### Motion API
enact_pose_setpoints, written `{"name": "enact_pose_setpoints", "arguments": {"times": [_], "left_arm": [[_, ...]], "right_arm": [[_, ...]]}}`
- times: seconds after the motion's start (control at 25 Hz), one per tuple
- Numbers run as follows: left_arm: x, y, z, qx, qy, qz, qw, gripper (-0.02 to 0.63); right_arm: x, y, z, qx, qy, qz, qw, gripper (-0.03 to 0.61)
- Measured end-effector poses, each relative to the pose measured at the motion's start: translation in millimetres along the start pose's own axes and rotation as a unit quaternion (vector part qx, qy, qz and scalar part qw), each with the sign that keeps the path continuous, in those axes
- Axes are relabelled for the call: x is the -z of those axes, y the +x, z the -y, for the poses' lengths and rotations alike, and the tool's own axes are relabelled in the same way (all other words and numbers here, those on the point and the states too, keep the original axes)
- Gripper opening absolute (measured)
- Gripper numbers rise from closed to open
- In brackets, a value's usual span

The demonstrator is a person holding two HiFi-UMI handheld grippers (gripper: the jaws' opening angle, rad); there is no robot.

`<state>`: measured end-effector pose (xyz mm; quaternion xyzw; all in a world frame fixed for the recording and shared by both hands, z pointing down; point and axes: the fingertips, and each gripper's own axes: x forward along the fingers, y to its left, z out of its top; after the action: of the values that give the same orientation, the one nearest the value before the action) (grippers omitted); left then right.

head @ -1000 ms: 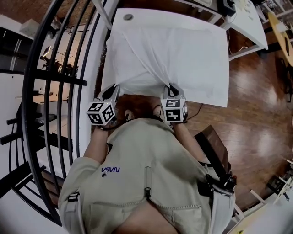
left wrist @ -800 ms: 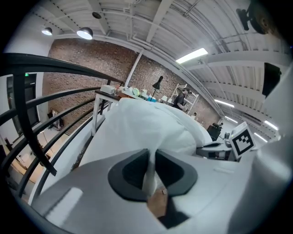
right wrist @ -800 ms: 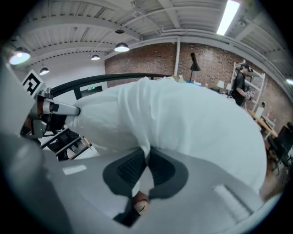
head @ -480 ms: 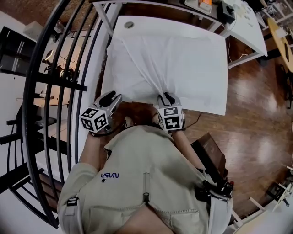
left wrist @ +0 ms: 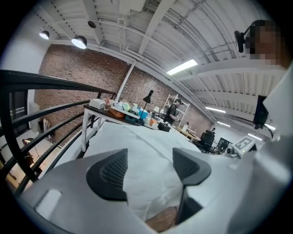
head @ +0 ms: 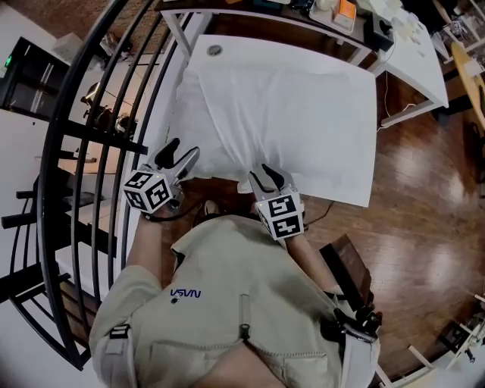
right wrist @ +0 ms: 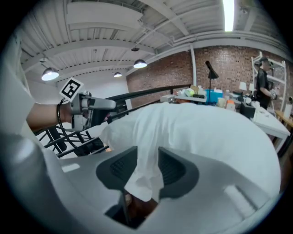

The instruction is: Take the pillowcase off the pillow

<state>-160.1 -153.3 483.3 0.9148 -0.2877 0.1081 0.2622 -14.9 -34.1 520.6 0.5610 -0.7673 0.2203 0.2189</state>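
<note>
pillowcase point(head: 303, 129) job: barely started, both grippers letting go at the near edge
pillow point(head: 235, 106) lies flat on the white table point(head: 250, 51), still inside the case as far as i can tell, near edge hanging off toward the person. left gripper point(head: 179, 151) jaws have just been opening and now stand wide, with cloth in the gap but not pinched. right gripper point(head: 265, 176) jaws have also just been opening, about halfway, with a loose fold hanging between the pads. the whole strip-off looks left to do. black railing point(head: 98, 114) is tight on the left, cluttered desk point(head: 341, 15) behind.
</note>
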Motion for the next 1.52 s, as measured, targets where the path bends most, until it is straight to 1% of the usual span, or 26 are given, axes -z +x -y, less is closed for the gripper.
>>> {"name": "enact_pose_setpoints", "arguments": {"times": [0.12,0.24,0.32,0.48,0.72,0.84,0.92,1.0,1.12,1.28,1.4,1.48,1.52], "left_arm": [[-8.1,11.5,0.9,-0.014,0.009,0.004,0.9999,0.33],[-16.0,19.5,-5.6,-0.02,0.018,0.003,0.9996,0.331],[-22.2,26.7,-20.7,-0.022,0.021,0.001,0.9996,0.331],[-35.0,46.0,-57.2,-0.022,0.002,0.003,0.9998,0.331],[-67.1,84.3,-97.9,-0.001,-0.009,0.005,0.9999,0.331],[-66.1,109.2,-107.3,0.018,-0.018,-0.017,0.9995,0.339],[-59.4,121.5,-102.5,0.033,-0.029,-0.036,0.9984,0.337],[-50.4,130.2,-94.4,0.043,-0.03,-0.055,0.9971,0.331],[-36.2,140.6,-82.5,0.047,-0.012,-0.087,0.995,0.27],[-28.8,144.5,-71.4,0.037,0.029,-0.104,0.9934,0.172],[-28.4,140.2,-62.0,0.03,0.059,-0.101,0.9927,0.081],[-29.9,133.2,-54.5,0.027,0.073,-0.09,0.9929,0.045],[-30.9,128.9,-50.6,0.026,0.078,-0.084,0.993,0.037]], "right_arm": [[-16.3,-1.9,6.1,-0.008,-0.002,0.027,1.0,0.144],[-32.8,-0.2,8.9,-0.009,-0.002,0.048,0.999,0.144],[-47.8,4.5,8.0,-0.002,-0.003,0.063,0.998,0.144],[-72.2,22.2,2.7,0.016,-0.01,0.068,0.997,0.144],[-130.6,52.6,-1.3,0.042,-0.04,0.074,0.996,0.144],[-158.9,68.4,9.7,0.064,-0.053,0.076,0.994,0.144],[-171.2,74.0,18.5,0.075,-0.058,0.074,0.993,0.144],[-179.2,79.2,26.7,0.078,-0.059,0.072,0.993,0.144],[-187.5,91.1,39.0,0.072,-0.068,0.061,0.993,0.144],[-193.5,115.4,57.9,0.058,-0.08,0.035,0.994,0.144],[-183.2,141.8,71.8,0.048,-0.083,-0.003,0.995,0.144],[-169.4,158.1,76.4,0.044,-0.087,-0.038,0.995,0.164],[-162.6,164.1,76.4,0.042,-0.093,-0.054,0.993,0.164]]}}
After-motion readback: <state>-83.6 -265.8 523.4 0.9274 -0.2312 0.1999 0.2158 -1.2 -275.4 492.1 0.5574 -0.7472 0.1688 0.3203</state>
